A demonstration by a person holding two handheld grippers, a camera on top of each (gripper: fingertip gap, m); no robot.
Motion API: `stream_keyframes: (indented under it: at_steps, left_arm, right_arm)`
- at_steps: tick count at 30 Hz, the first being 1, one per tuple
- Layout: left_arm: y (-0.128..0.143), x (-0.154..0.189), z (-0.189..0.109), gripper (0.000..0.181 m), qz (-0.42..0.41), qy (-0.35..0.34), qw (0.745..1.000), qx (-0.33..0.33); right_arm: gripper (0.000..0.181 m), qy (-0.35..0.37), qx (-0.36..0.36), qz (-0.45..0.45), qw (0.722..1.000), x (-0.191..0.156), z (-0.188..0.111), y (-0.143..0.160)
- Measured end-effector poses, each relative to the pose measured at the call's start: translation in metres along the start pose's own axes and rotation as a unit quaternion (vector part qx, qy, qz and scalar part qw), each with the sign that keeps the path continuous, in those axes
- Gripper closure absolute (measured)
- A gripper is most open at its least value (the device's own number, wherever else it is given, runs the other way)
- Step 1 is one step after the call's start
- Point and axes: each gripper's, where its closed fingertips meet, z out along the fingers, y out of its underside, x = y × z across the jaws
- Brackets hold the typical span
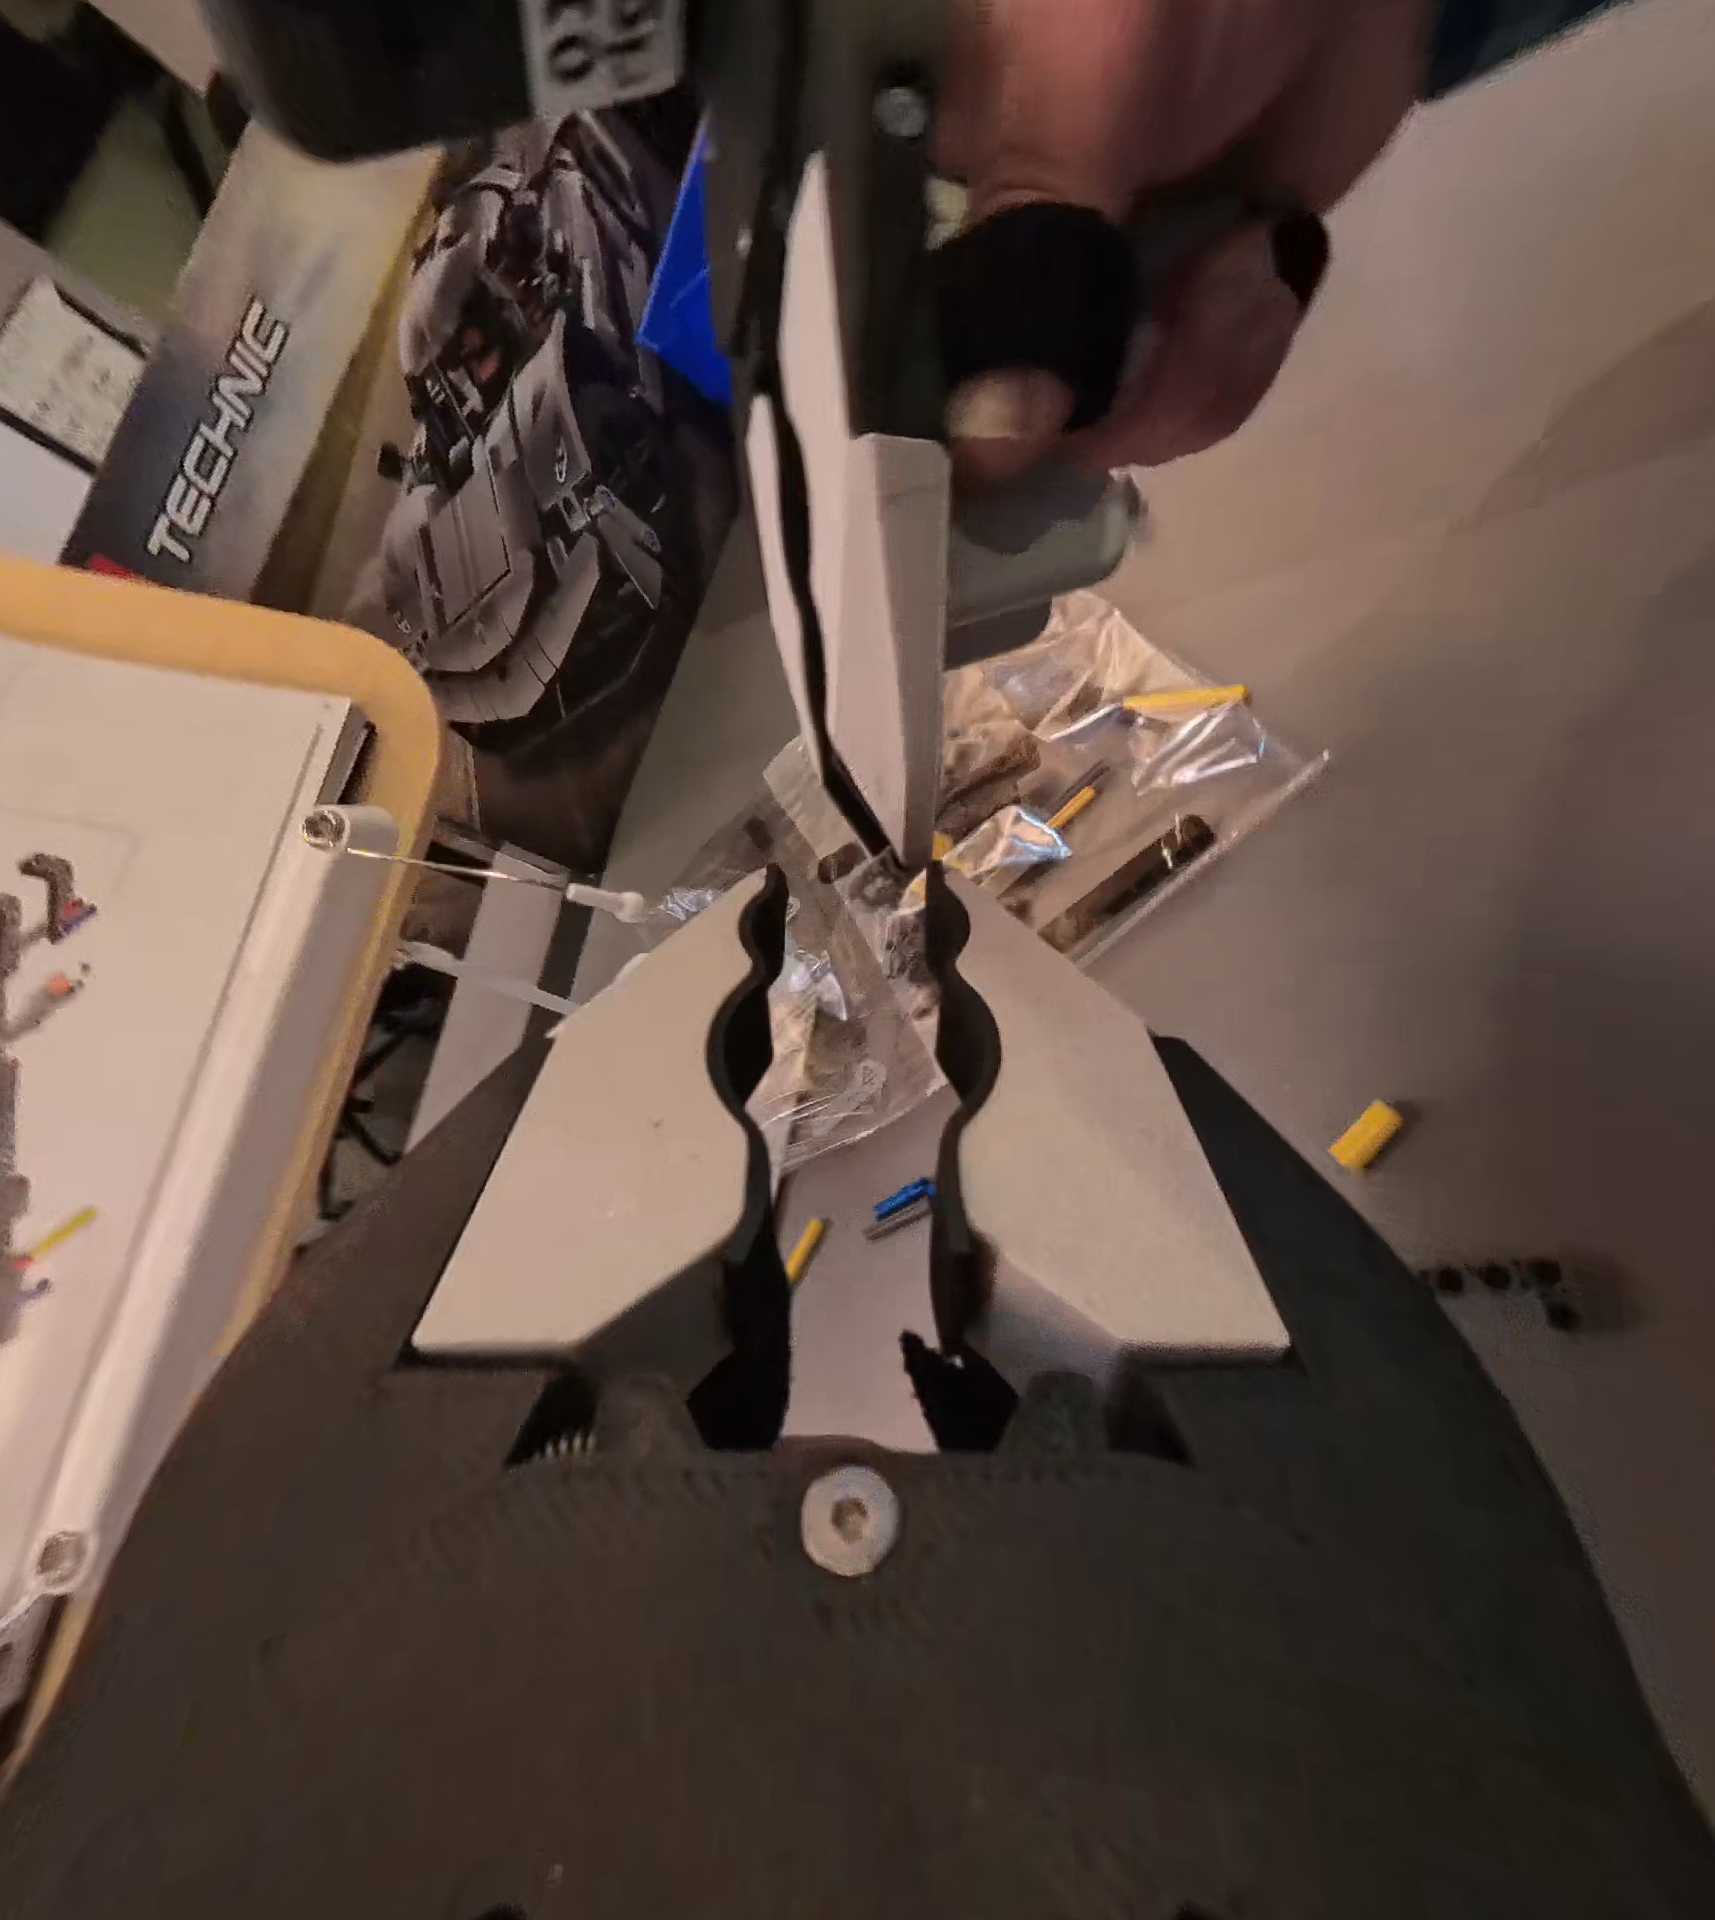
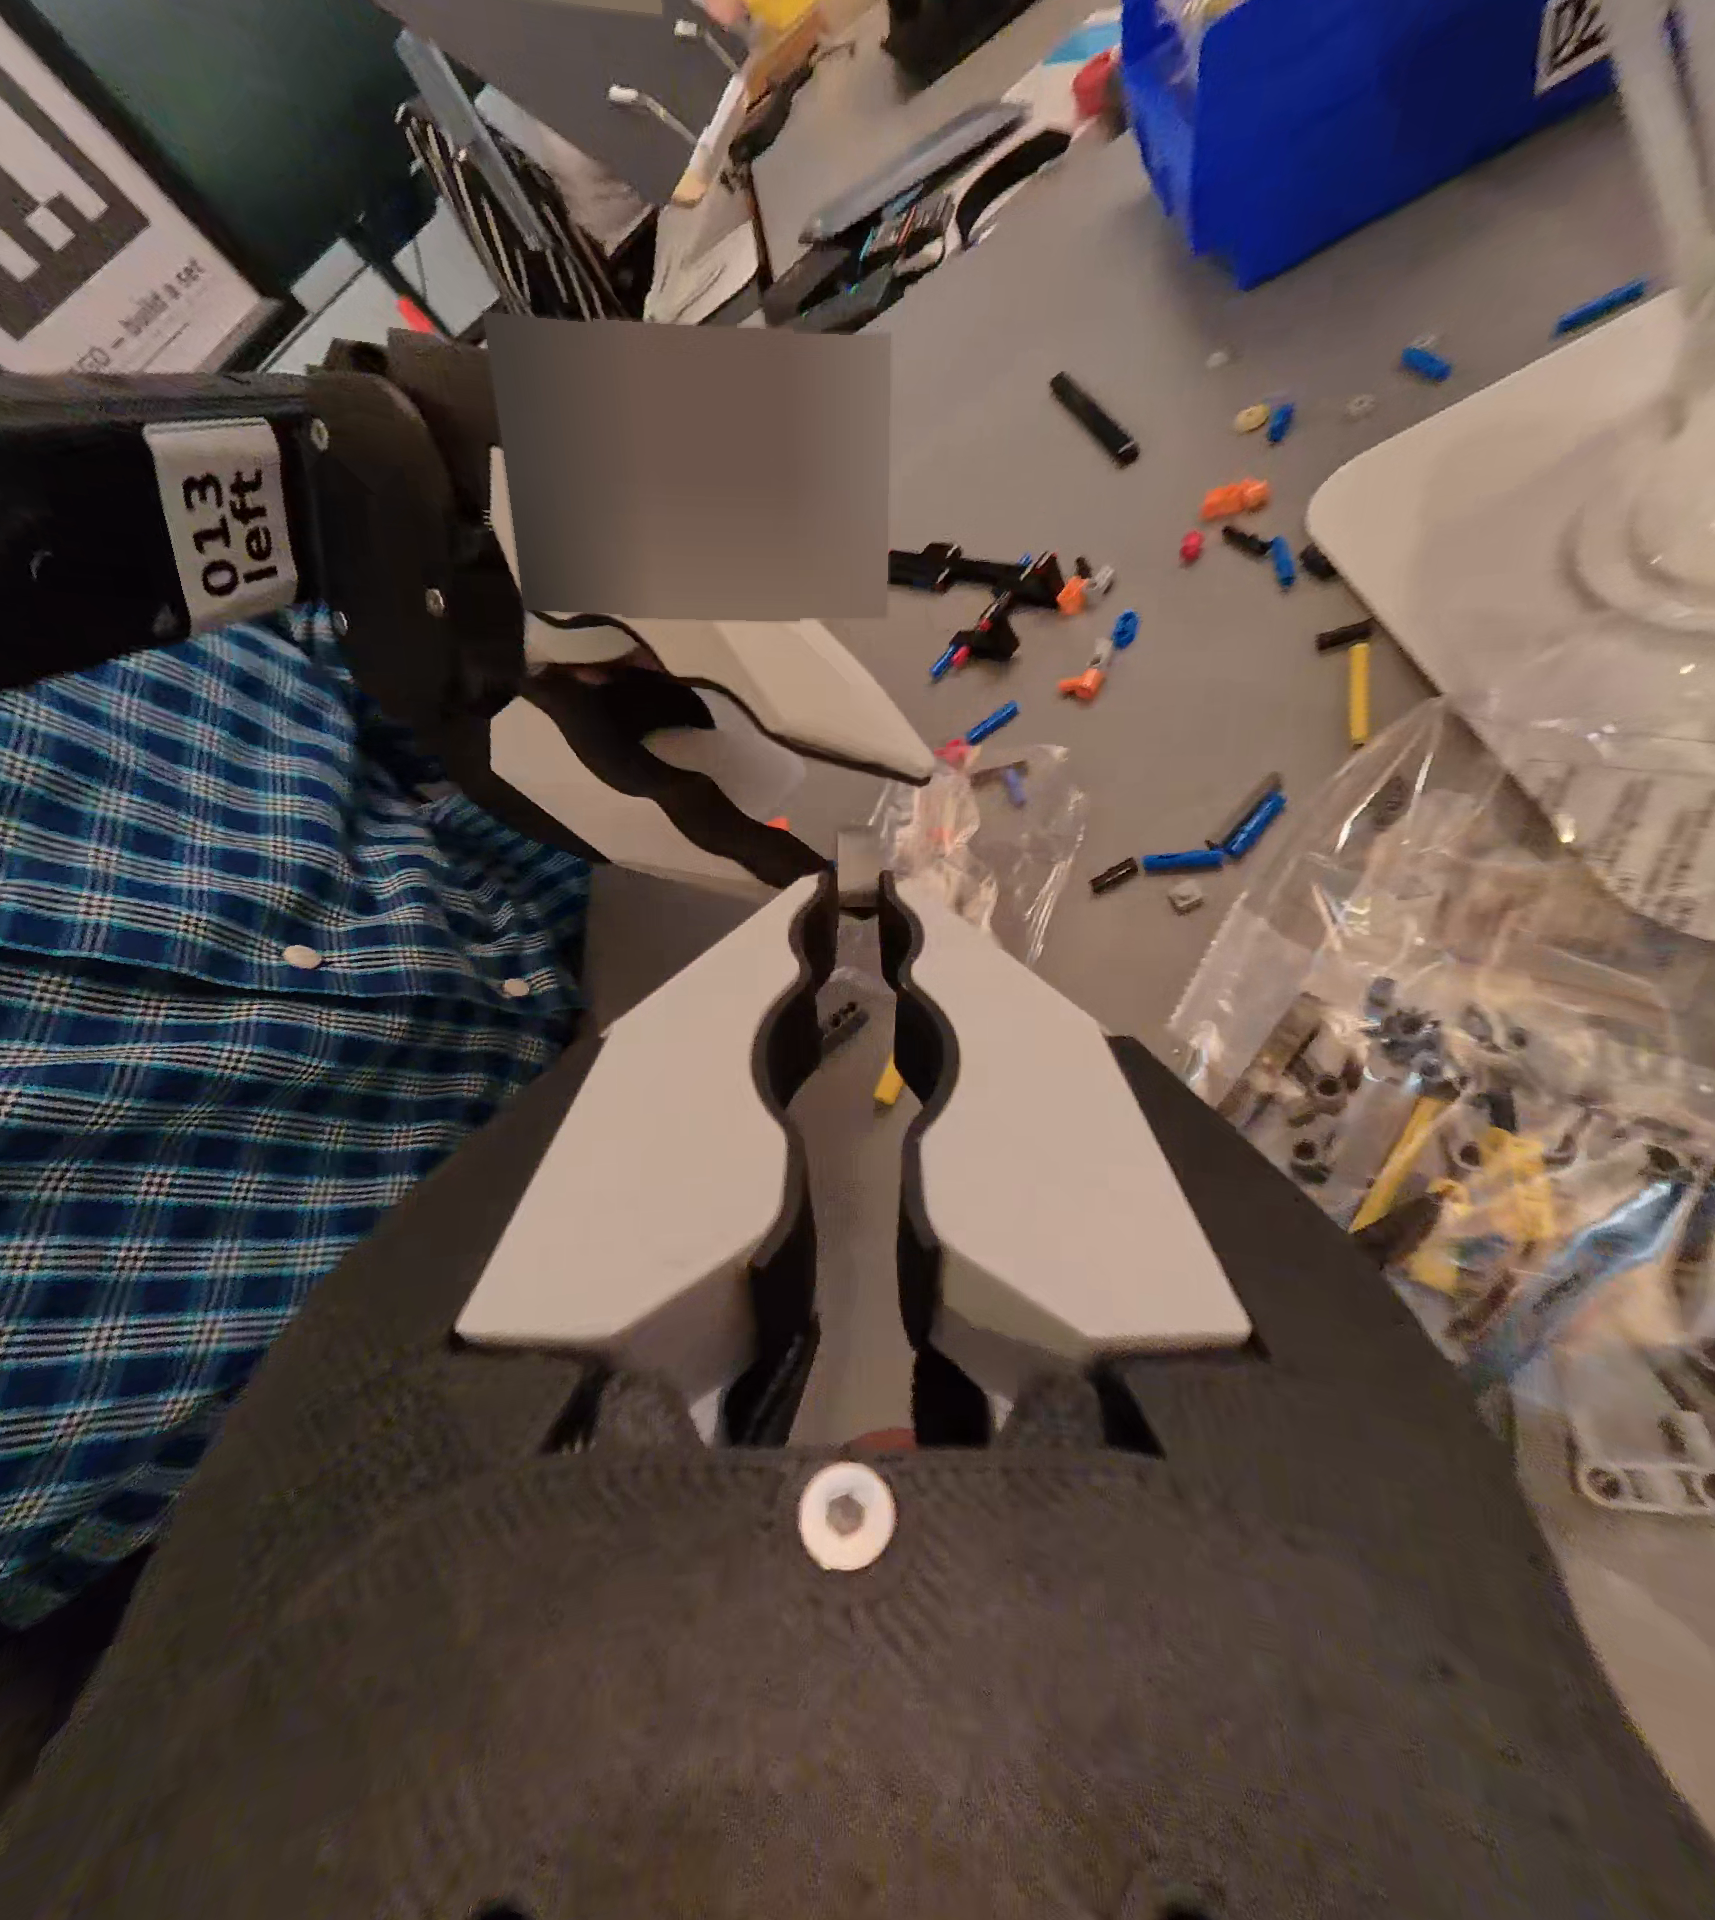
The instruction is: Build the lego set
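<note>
Grey counter point(image 2: 1196, 644): loose pieces scattered, parts bags point(image 2: 1518, 1101) mostly full; build barely begun. Left tool point(image 1: 853, 883) narrowly parted, empty; right tool point(image 2: 858, 888) nips a small grey piece point(image 2: 855, 860).

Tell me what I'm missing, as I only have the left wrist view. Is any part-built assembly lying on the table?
Observer: Yes. A small black assembly with orange and blue bits lies on the grey table, beyond the left gripper.
Operator: Any loose orange pieces?
Observer: One orange piece lies past the assembly, toward the white stand base.
Operator: Anything close to the right gripper's side?
Observer: A pale grey holed piece lies on the table to the right of the right gripper.
</note>
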Motion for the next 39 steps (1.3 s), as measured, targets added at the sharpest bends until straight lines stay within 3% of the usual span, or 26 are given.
stream_keyframes:
  at_steps: [3, 7, 10, 14, 18, 23, 30, 39]
  left_arm:
    - [0.004, 0.010, -0.002, 0.171, 0.032, 0.014, 0.999, -0.008]
    - [0.010, 0.016, -0.005, 0.173, 0.043, 0.011, 0.999, -0.015]
    - [0.012, 0.014, -0.009, 0.176, 0.005, 0.010, 1.000, -0.012]
    - [0.012, 0.004, -0.014, 0.177, -0.106, 0.016, 0.994, 0.018]
    - [0.008, -0.005, -0.021, 0.177, -0.261, 0.060, 0.960, 0.080]
    - [-0.003, -0.007, -0.028, 0.177, -0.371, 0.131, 0.907, 0.147]
    - [-0.013, -0.007, -0.039, 0.176, -0.408, 0.185, 0.871, 0.200]
    - [-0.023, -0.006, -0.049, 0.176, -0.475, 0.270, 0.802, 0.242]
  right_arm:
    - [0.176, -0.021, -0.026, 0.013, 0.999, -0.003, 0.005, 0.003]
    - [0.175, -0.037, -0.052, 0.024, 0.998, -0.004, 0.012, 0.008]
    - [0.174, -0.052, -0.033, 0.031, 0.998, -0.006, 0.015, 0.003]
    - [0.172, -0.059, 0.022, 0.014, 0.998, -0.007, 0.016, -0.012]
    - [0.166, -0.052, 0.079, -0.036, 0.995, -0.008, 0.010, -0.027]
    - [0.168, -0.043, 0.094, -0.114, 0.988, -0.020, 0.013, -0.033]
    - [0.175, -0.086, 0.112, -0.097, 0.985, -0.031, 0.012, -0.036]
    - [0.177, -0.094, 0.124, -0.124, 0.980, -0.042, 0.010, -0.040]
